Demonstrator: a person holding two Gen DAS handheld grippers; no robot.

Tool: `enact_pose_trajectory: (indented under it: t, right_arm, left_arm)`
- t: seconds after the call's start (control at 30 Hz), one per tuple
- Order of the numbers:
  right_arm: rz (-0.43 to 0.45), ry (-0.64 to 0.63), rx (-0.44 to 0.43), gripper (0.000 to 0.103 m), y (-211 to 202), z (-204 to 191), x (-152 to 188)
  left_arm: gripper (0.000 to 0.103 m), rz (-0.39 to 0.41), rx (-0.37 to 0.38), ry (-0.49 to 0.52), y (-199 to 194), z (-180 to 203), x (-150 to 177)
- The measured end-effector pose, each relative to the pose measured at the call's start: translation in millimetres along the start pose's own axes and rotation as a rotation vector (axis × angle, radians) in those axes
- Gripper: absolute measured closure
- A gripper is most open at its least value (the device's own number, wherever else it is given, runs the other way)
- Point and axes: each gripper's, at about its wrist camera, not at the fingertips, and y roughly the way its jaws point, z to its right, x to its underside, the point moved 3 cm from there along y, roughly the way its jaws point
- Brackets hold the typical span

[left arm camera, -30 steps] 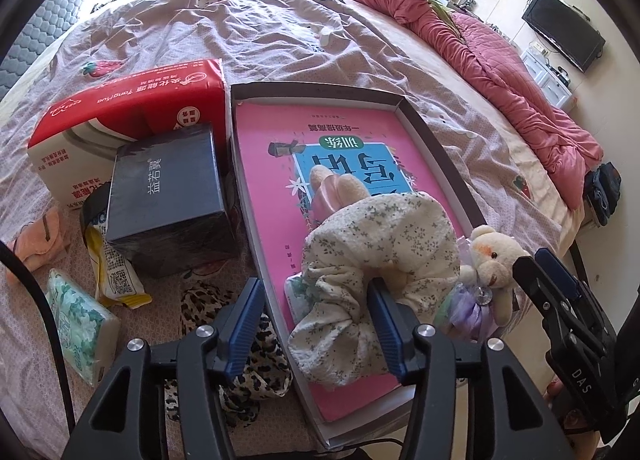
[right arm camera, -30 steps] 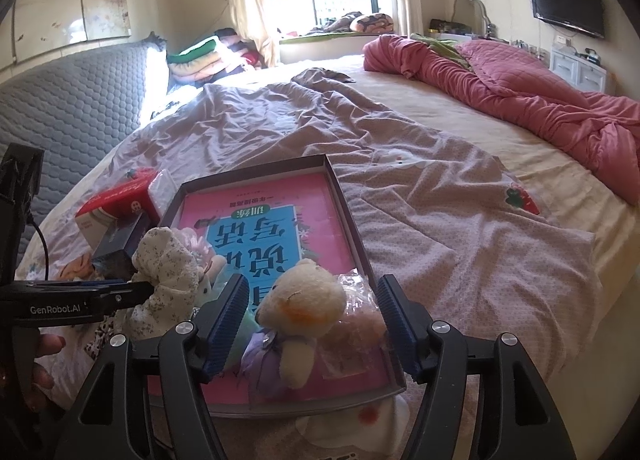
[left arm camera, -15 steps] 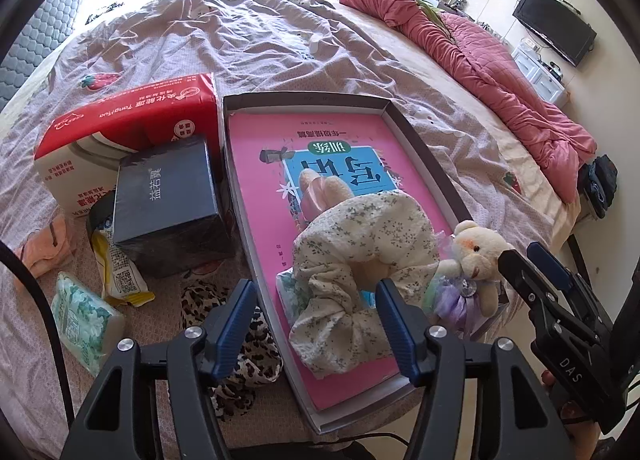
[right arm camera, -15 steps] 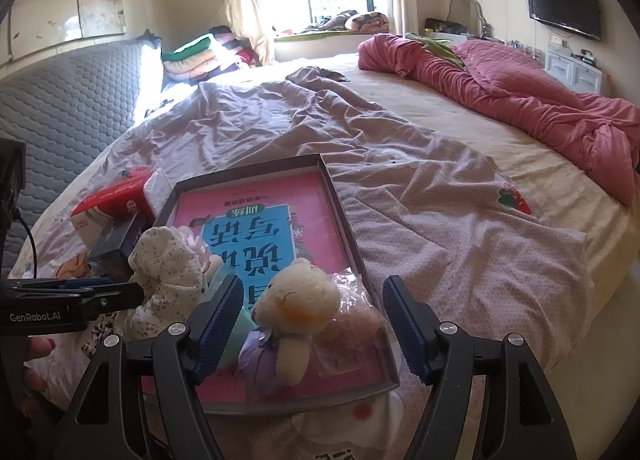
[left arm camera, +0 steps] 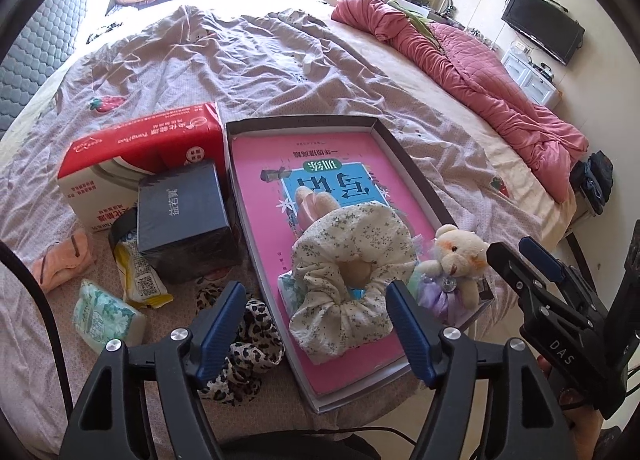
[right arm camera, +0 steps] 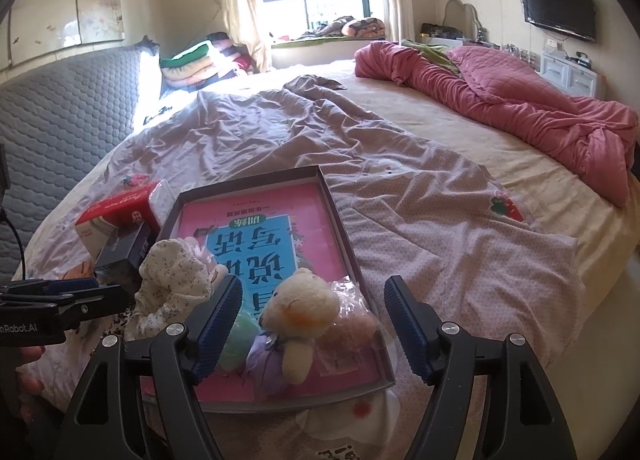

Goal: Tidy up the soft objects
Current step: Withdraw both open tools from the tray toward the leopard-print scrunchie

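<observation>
A shallow grey box lid (left arm camera: 416, 168) (right arm camera: 340, 216) lies on the bed with a pink book in it. A floral scrunchie (left arm camera: 352, 264) (right arm camera: 172, 276) and a small cream teddy bear (left arm camera: 456, 256) (right arm camera: 300, 312) lie in its near end. A leopard-print scrunchie (left arm camera: 240, 352) lies on the bed left of the lid. My left gripper (left arm camera: 316, 324) is open and empty, just short of the floral scrunchie. My right gripper (right arm camera: 312, 328) is open and empty, its fingers either side of the bear, above it.
Left of the lid stand a red and white tissue pack (left arm camera: 140, 156), a dark blue box (left arm camera: 180, 216), a yellow snack packet (left arm camera: 136, 276), a green tissue packet (left arm camera: 104, 316) and a peach cloth (left arm camera: 60, 264). A pink quilt (right arm camera: 500, 108) lies at the far right.
My left gripper has let go of the floral scrunchie, opened wider and drawn back; the scrunchie now rests in the lid. My right gripper has drawn back slightly from the bear.
</observation>
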Motion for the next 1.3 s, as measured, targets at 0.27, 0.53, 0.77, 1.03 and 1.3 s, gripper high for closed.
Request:
enact_pose_trajectory:
  t: [0.27,0.53,0.77,1.03,1.3]
  right_arm:
    - [0.007,0.002,-0.005,0.027,-8,-5,-4]
    - [0.026,-0.019,-0.012,0.026,-18,-16,-10]
    - [0.045,-0.050,-0.021,0.026,-27,-30,-16]
    - [0.059,-0.087,-0.040,0.026,-37,-49,-21]
    - [0.076,-0.138,-0.062,0.026,-46,-72,-26]
  left_arm:
    - [0.030,0.020,-0.024,0.015,-16,-1,3]
    - [0.030,0.032,-0.060,0.012,-31,-9,9]
    - [0.030,0.044,-0.069,-0.001,-45,-19,12]
    - [0.030,0.063,-0.088,-0.016,-59,-32,16]
    - [0.030,0.084,-0.118,-0.050,-75,-56,20]
